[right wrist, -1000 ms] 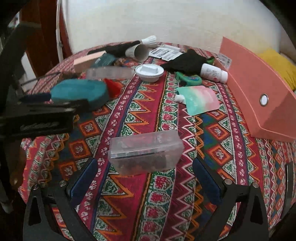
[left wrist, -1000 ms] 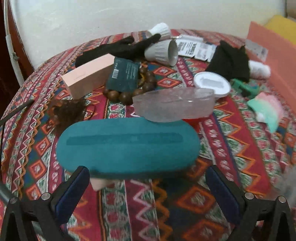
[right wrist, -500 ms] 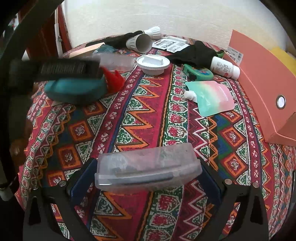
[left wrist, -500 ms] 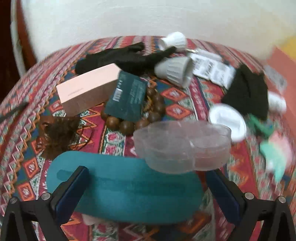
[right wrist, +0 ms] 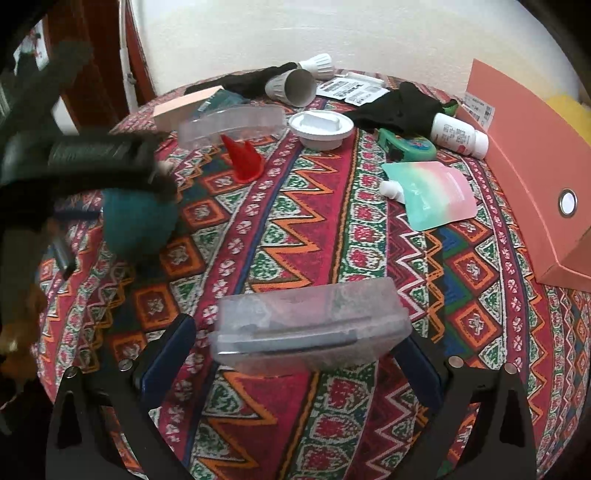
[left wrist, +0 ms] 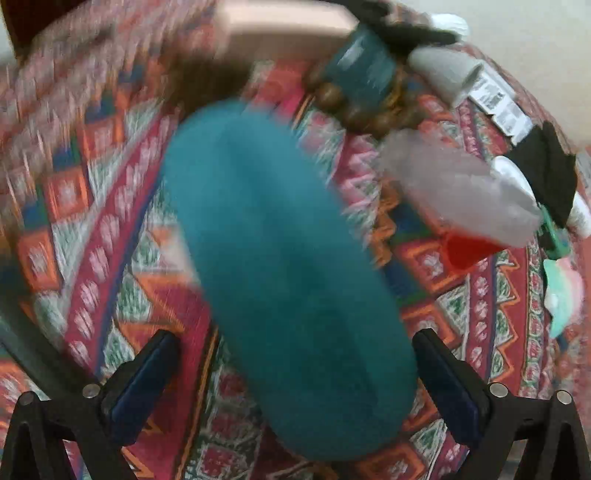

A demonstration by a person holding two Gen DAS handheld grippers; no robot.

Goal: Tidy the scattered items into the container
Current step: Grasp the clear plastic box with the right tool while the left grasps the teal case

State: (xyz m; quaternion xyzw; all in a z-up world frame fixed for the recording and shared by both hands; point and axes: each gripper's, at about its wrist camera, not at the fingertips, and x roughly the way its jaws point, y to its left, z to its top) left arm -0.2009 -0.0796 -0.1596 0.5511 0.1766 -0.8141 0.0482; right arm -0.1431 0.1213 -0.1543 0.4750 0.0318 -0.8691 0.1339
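My left gripper (left wrist: 291, 365) is open around the near end of a teal glasses case (left wrist: 280, 266), which lies on the patterned cloth; the view is blurred. The case also shows in the right wrist view (right wrist: 136, 221), half hidden by the left gripper's body. My right gripper (right wrist: 295, 354) is open with a clear plastic box (right wrist: 310, 328) between its fingers; whether the pads touch it is unclear. The salmon container (right wrist: 532, 162) stands at the right edge of the table.
On the cloth lie a clear tray (right wrist: 236, 122), a red cone (right wrist: 243, 162), a white lid (right wrist: 319, 129), a grey cup (right wrist: 291, 86), black cloth (right wrist: 399, 107), a white bottle (right wrist: 458, 134), a green pouch (right wrist: 432, 194), a pink box (left wrist: 288, 29) and wooden beads (left wrist: 354, 107).
The left gripper has swung and moved in over the teal case, which now runs lengthwise between its fingers. The right gripper has closed in on the clear box.
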